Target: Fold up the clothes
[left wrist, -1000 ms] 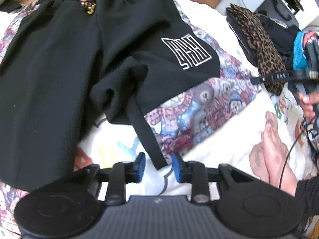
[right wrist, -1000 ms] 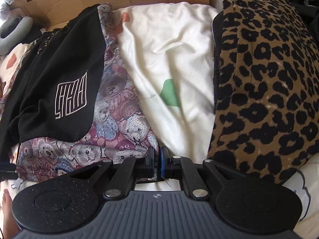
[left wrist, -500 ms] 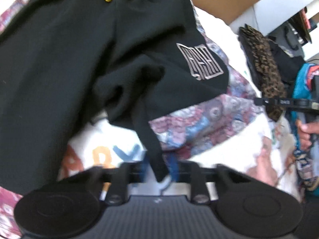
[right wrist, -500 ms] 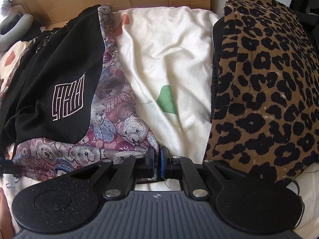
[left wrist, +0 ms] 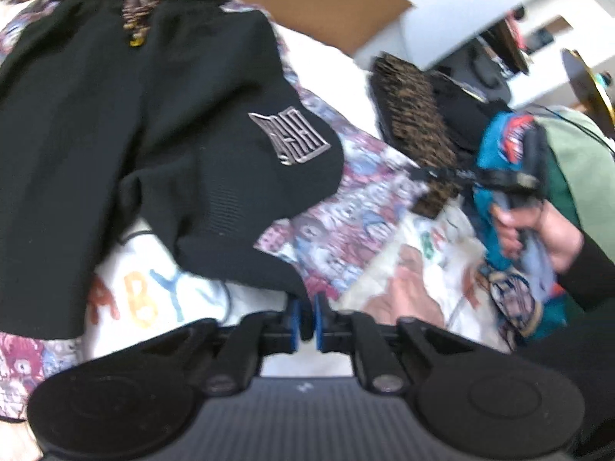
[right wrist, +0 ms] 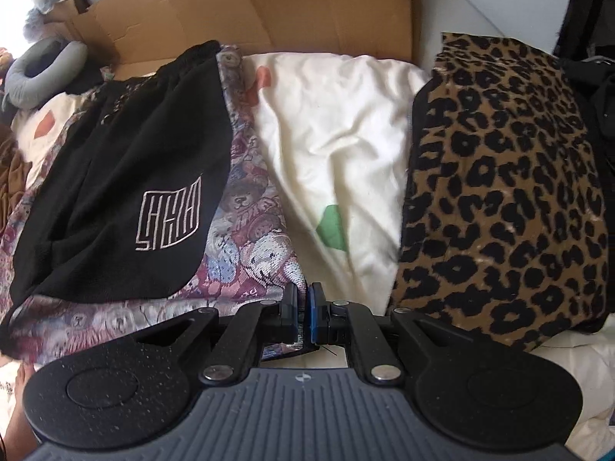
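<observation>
Near the front of the bed (right wrist: 346,146), the left gripper (left wrist: 305,320) has just grabbed the black shorts (left wrist: 134,115) and now pinches their hem. The right gripper (right wrist: 303,315) pinches the teddy-bear cloth (right wrist: 246,238), so folding can start.

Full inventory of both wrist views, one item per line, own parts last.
Black shorts with outlined white logo: 1, black, on bear-print fabric, hem between left pads.
Bear-print woven fabric: 1, pink-blue, under shorts, edge at right gripper.
Cream sheet: 1, underneath.
Folded leopard-print garment: 1, brown-black, right.
Cardboard box: 1, brown, behind.
Grey neck pillow: 1, far left.
Left gripper: pinching shorts hem.
Right gripper: shut on fabric edge.
Hand: holding right gripper.
</observation>
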Demonstrator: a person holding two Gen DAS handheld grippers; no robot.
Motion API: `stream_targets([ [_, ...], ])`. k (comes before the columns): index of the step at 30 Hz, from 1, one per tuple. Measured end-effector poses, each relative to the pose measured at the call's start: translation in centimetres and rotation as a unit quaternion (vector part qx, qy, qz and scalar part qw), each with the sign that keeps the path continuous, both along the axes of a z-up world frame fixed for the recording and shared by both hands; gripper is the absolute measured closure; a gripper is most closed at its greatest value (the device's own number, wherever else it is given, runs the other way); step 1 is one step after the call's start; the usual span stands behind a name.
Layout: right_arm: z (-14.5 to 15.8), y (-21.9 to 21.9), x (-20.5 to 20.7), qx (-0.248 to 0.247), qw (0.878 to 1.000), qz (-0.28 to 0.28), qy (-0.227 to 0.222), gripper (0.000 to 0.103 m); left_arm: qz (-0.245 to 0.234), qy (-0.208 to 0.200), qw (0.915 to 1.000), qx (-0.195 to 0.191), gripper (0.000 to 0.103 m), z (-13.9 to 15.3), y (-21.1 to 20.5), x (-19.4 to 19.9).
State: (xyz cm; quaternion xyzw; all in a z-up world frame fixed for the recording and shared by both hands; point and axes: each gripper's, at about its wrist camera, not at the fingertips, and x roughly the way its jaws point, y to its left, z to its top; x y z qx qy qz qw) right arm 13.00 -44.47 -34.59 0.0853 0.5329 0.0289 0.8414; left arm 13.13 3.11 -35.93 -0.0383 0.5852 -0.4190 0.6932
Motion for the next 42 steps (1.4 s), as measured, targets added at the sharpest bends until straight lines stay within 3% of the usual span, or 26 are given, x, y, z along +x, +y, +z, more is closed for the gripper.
stream_targets([
  [2, -0.5, -0.3, 0.0, -0.006, 1.0, -0.005, 0.004, 0.099, 0.002, -0.006, 0.9999, 0.012, 0.074, -0.3, 0.1, -0.1],
  [7, -1.6, -0.8, 0.2, -0.017, 1.0, -0.008, 0.012, 0.099, 0.03, -0.01, 0.9971, 0.069, 0.074, -2.5, 0.3, 0.6],
  [12, -1.9, -0.8, 0.1, -0.022, 1.0, -0.004, 0.013, 0.099, 0.051, 0.019, 0.9946, 0.089, 0.072, -4.3, 0.1, 1.2],
  [17, -2.0, -0.7, 0.1, -0.023, 1.0, -0.004, 0.015, 0.099, 0.057, 0.053, 0.9941, 0.075, 0.043, -5.7, 0.1, 1.4],
  [19, -2.0, -0.6, 0.1, -0.022, 1.0, -0.003, 0.016, 0.099, 0.059, 0.068, 0.9927, 0.08, 0.043, -6.8, -0.3, 1.3],
  [24, -2.2, -0.5, 0.1, -0.016, 1.0, 0.0, 0.024, 0.099, 0.086, 0.117, 0.9872, 0.066, 0.054, -9.1, -0.8, 1.1],
  [25, -2.2, -0.5, 0.0, -0.015, 1.0, 0.0, 0.026, 0.099, 0.088, 0.119, 0.9868, 0.065, 0.071, -9.2, -0.9, 1.0],
  [26, -2.3, -0.5, 0.0, -0.012, 1.0, 0.001, 0.029, 0.099, 0.087, 0.124, 0.9863, 0.065, 0.095, -9.4, -1.0, 0.9],
  [27, -2.3, -0.4, -0.1, -0.01, 0.999, 0.004, 0.032, 0.099, 0.085, 0.133, 0.9853, 0.067, 0.102, -9.6, -1.0, 0.8],
  [36, -4.2, -0.2, -0.4, 0.029, 0.997, 0.008, 0.072, 0.097, 0.091, 0.124, 0.9833, 0.098, 0.102, -8.8, 0.6, 0.6],
  [42, -4.3, -1.6, -0.4, 0.075, 0.995, -0.013, 0.061, 0.088, 0.09, 0.11, 0.9829, 0.116, 0.102, -9.1, 0.5, 1.2],
])
